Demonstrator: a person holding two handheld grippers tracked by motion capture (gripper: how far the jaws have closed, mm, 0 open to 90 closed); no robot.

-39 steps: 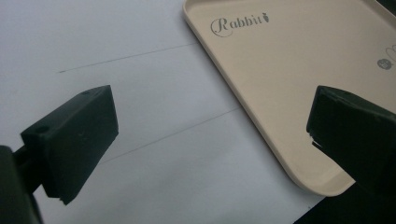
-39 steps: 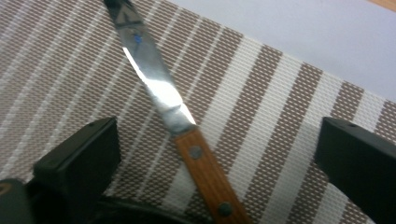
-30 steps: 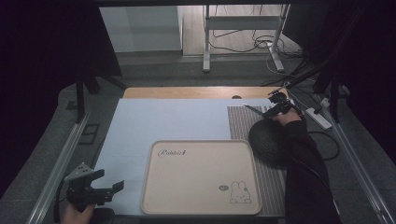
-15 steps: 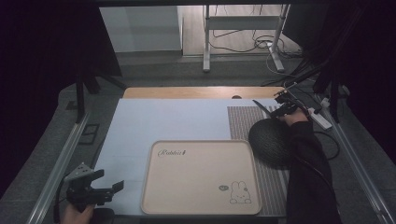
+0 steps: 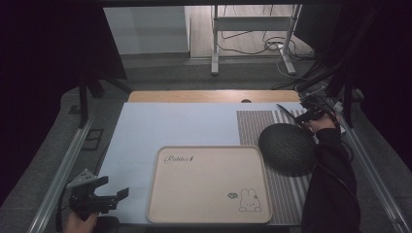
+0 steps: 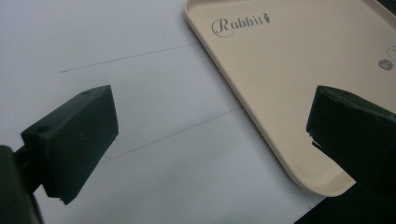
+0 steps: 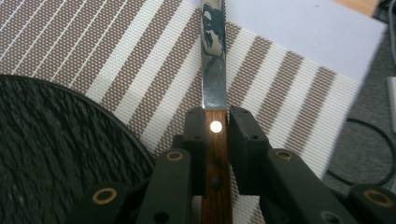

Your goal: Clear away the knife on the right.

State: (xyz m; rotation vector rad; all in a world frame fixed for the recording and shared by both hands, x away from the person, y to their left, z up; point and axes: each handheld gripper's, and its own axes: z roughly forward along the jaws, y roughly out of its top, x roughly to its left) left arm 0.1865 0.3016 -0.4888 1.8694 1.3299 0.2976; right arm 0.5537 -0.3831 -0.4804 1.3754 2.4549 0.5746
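Fingers (image 7: 242, 140) of R gripper (image 7: 215, 135) clamp knife (image 7: 214, 70) handle btwn them.

Table (image 5: 209, 96): wooden top, largely covered by a pale blue sheet (image 5: 184, 126). Beige tray (image 5: 209, 187) lies on the sheet's near half. Striped placemat (image 5: 255, 127) lies just right of the tray. Dark round mat (image 5: 286, 148) rests on the placemat, right of the tray.

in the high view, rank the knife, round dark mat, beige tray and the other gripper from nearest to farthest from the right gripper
1. Knife: clamped in the right gripper, blade pointing to the table's left.
2. Round dark mat: just on the person's side of that gripper, on the striped placemat.
3. Beige tray: centre front of the table.
4. Left gripper: front left corner, open.
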